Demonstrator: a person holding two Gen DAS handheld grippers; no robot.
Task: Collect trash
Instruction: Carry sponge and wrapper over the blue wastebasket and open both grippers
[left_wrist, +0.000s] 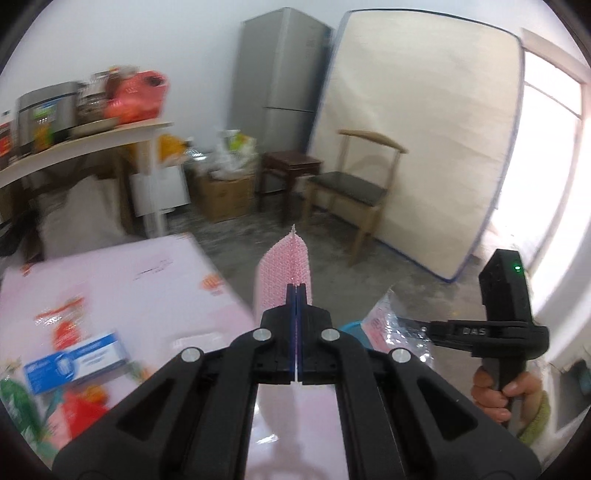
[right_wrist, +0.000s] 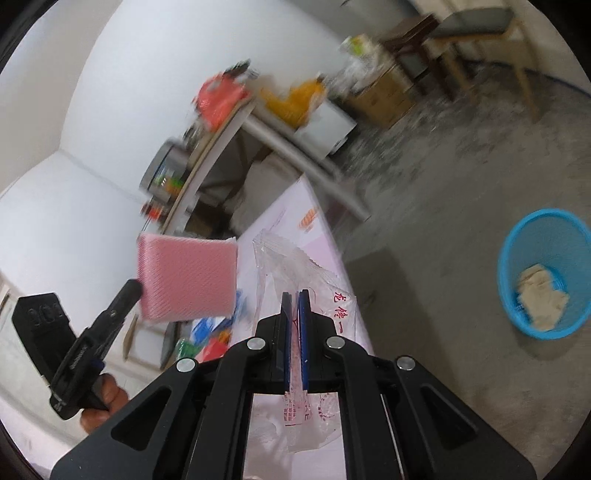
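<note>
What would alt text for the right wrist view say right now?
The right claw is shut on a clear plastic wrapper above a pink table. To its left, the left claw holds a pink bubble-wrap sheet; a blue bin with crumpled paper stands on the floor at right.

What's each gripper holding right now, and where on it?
Left gripper: shut on the pink bubble-wrap pouch, pinched at one edge. Right gripper: shut on the clear plastic bag, clamped across its printed lower part.
</note>
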